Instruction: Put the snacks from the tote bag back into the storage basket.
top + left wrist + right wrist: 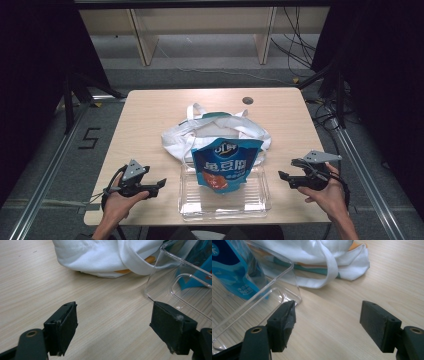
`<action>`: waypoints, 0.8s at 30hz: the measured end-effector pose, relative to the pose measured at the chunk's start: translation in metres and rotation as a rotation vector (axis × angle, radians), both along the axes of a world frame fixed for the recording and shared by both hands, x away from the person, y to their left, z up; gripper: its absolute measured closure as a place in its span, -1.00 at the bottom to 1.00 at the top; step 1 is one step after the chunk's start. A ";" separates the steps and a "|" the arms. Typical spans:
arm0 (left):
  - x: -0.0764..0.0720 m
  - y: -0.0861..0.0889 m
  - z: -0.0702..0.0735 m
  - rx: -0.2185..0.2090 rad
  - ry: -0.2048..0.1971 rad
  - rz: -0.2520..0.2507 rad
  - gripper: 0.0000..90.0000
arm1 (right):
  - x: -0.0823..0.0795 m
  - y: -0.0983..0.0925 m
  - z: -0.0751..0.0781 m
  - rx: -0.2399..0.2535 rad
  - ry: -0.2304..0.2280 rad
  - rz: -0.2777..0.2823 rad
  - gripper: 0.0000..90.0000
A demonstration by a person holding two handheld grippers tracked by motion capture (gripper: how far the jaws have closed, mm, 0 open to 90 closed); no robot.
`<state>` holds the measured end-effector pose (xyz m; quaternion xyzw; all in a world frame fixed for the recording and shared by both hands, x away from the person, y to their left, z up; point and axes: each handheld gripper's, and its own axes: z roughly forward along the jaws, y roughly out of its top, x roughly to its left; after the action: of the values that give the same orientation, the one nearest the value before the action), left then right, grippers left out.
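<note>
- Two grippers on the table (150, 107), one each side of a clear plastic tray (225, 200) near the front edge.
- Tray holds a blue snack pouch (227, 165), standing and leaning back, top edge against the white cloth bag (200, 135) behind the tray.
- Pouch bottom sits inside the tray; rest of the tray looks bare.
- White bag lies slumped mid-table, handles loose, something orange showing at its underside in the left gripper view; contents can't be made out.
- Bag touches the tray's far wall.
- Left gripper (159, 185) in the person's left hand (117, 205), jaws wide apart, nothing between them, pointing at the tray's left side, near but apart.
- Right gripper (284, 177) in the right hand (330, 195), jaws also wide, nothing gripped, one jaw tip just beside the tray's corner in the right gripper view.
- Small dark round spot (247, 100) on the table's far right part.
</note>
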<state>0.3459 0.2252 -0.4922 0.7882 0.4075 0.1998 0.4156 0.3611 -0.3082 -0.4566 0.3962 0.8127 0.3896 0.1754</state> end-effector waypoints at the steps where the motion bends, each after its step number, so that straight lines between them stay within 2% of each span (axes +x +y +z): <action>1: 0.000 0.002 0.001 0.021 0.005 -0.011 -0.54 | -0.003 0.002 -0.001 0.028 0.035 -0.017 -0.34; 3: 0.000 -0.001 -0.001 -0.018 -0.002 0.005 -0.54 | -0.005 -0.002 -0.002 0.008 0.003 -0.008 -0.35; 7: 0.000 -0.001 -0.001 -0.015 0.000 0.005 -0.54 | -0.007 -0.005 -0.005 0.027 0.008 -0.018 -0.35; 8: 0.000 -0.001 -0.001 -0.013 0.000 0.004 -0.54 | -0.011 -0.004 -0.007 0.035 0.028 -0.043 -0.35; 9: 0.000 -0.001 -0.001 -0.014 0.000 0.005 -0.54 | -0.011 -0.004 -0.009 0.041 0.016 -0.032 -0.34; 10: 0.000 -0.001 -0.001 -0.014 0.002 0.006 -0.54 | -0.013 -0.003 -0.011 0.049 0.026 -0.047 -0.35; 11: 0.000 -0.001 -0.001 -0.014 0.003 0.009 -0.54 | -0.014 -0.003 -0.016 0.034 0.020 -0.031 -0.35; 13: 0.000 -0.001 -0.001 -0.017 0.000 0.009 -0.54 | -0.016 -0.001 -0.018 0.046 0.036 -0.031 -0.35; 14: 0.000 -0.001 -0.001 -0.018 -0.001 0.009 -0.54 | -0.016 -0.002 -0.018 0.031 0.023 -0.029 -0.35; 15: 0.000 -0.001 -0.001 -0.018 -0.001 0.009 -0.54 | -0.019 -0.001 -0.019 0.040 0.046 -0.025 -0.35; 16: 0.000 -0.001 -0.001 -0.017 -0.001 0.009 -0.54 | -0.018 -0.002 -0.020 0.037 0.030 -0.017 -0.36; 17: 0.000 -0.001 -0.001 -0.016 -0.001 0.006 -0.54 | -0.022 -0.001 -0.021 0.034 0.046 -0.015 -0.37; 19: 0.000 -0.001 -0.001 -0.016 -0.002 0.005 -0.54 | -0.023 -0.001 -0.023 0.035 0.030 -0.019 -0.37; 22: 0.000 -0.001 -0.001 -0.014 0.002 0.007 -0.54 | -0.026 -0.002 -0.023 0.029 0.045 -0.017 -0.39; 23: 0.000 -0.001 -0.001 -0.013 0.001 0.007 -0.54 | -0.029 0.000 -0.024 0.045 0.057 -0.031 -0.39; 24: 0.000 -0.001 -0.001 -0.013 0.000 0.007 -0.54 | -0.028 -0.002 -0.024 0.033 0.048 -0.017 -0.39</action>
<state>0.3461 0.2245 -0.4932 0.7840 0.4116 0.1984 0.4202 0.3327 -0.3100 -0.4809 0.4150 0.8068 0.3920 0.1526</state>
